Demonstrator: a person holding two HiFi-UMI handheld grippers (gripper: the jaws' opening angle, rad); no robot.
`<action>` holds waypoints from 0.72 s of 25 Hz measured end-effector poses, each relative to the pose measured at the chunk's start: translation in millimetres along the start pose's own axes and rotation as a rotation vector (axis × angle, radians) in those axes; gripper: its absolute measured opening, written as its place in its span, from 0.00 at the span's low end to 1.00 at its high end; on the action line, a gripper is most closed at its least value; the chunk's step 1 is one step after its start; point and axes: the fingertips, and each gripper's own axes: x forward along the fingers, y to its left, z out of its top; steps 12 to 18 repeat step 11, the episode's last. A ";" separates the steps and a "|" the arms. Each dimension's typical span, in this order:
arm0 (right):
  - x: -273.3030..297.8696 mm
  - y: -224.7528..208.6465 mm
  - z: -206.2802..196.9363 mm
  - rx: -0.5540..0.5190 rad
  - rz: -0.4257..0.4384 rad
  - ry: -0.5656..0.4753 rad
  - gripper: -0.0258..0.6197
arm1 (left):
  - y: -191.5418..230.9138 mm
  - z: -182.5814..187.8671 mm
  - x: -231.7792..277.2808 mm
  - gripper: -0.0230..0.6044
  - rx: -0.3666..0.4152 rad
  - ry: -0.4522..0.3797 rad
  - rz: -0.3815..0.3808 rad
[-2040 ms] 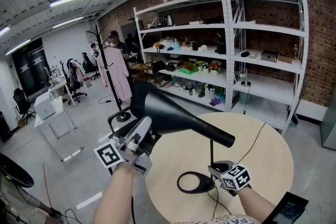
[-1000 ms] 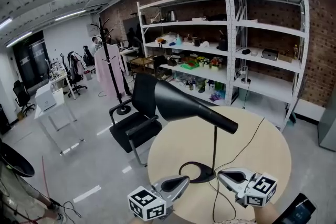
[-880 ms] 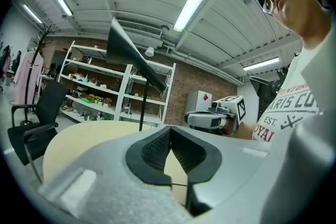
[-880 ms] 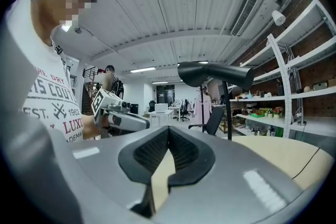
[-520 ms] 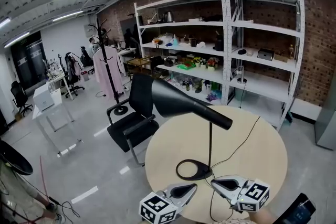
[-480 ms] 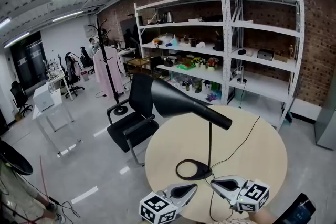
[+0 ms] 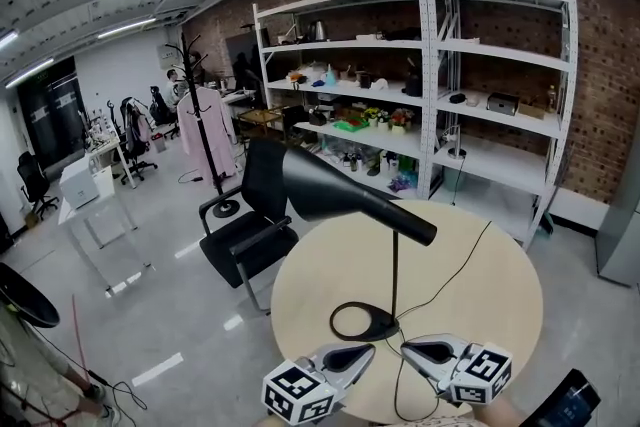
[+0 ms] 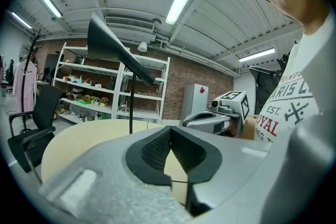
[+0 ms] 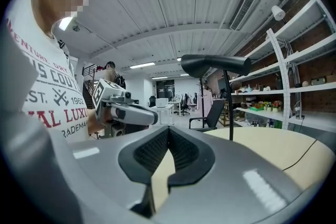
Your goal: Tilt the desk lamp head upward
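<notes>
Black desk lamp stands just beyond left claw and right claw

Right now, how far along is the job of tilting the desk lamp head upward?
Done, it seems: the lamp head slants with its wide mouth raised above the stem joint. In hand: nothing; the left tongs and right tongs are shut, empty, low by the table's near edge, apart from the lamp. Left: apparently nothing.

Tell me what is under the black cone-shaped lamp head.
A thin black stem drops to a black ring base on the round pale wooden table. The black cone-shaped lamp head covers part of a black office chair.
</notes>
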 end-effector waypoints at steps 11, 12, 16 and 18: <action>5.9 -7.8 9.9 0.001 -0.002 -0.020 0.05 | 11.3 2.7 -4.8 0.04 -0.008 -0.006 0.021; 5.9 -7.8 9.9 0.001 -0.002 -0.020 0.05 | 11.3 2.7 -4.8 0.04 -0.008 -0.006 0.021; 5.9 -7.8 9.9 0.001 -0.002 -0.020 0.05 | 11.3 2.7 -4.8 0.04 -0.008 -0.006 0.021; 5.9 -7.8 9.9 0.001 -0.002 -0.020 0.05 | 11.3 2.7 -4.8 0.04 -0.008 -0.006 0.021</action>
